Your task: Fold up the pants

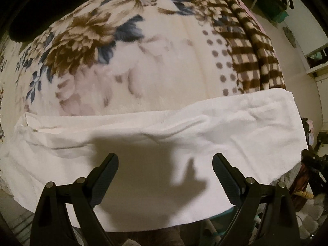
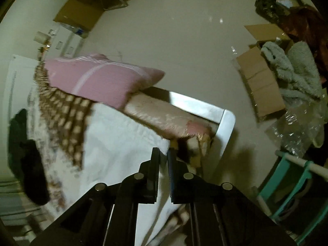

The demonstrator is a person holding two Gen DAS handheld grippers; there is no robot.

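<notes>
White pants (image 1: pixel 164 135) lie spread flat across the near edge of a bed, in a wide band from left to right. My left gripper (image 1: pixel 165 160) is open and empty, hovering just above the middle of the pants, and casts a shadow on them. In the right wrist view the pants (image 2: pixel 114 143) show as white cloth by the bed's corner. My right gripper (image 2: pixel 163 153) has its fingers nearly closed with a narrow gap, and the corner edge of the white cloth runs between them.
A floral blanket (image 1: pixel 123 51) with a brown checked border (image 1: pixel 252 57) covers the bed. A pink pillow (image 2: pixel 98 78) lies at the bed's end by a white frame (image 2: pixel 223 119). Dark clothes (image 2: pixel 26 160) sit on the bed. Cardboard boxes (image 2: pixel 260 90) and a teal rack (image 2: pixel 291 184) stand on the floor.
</notes>
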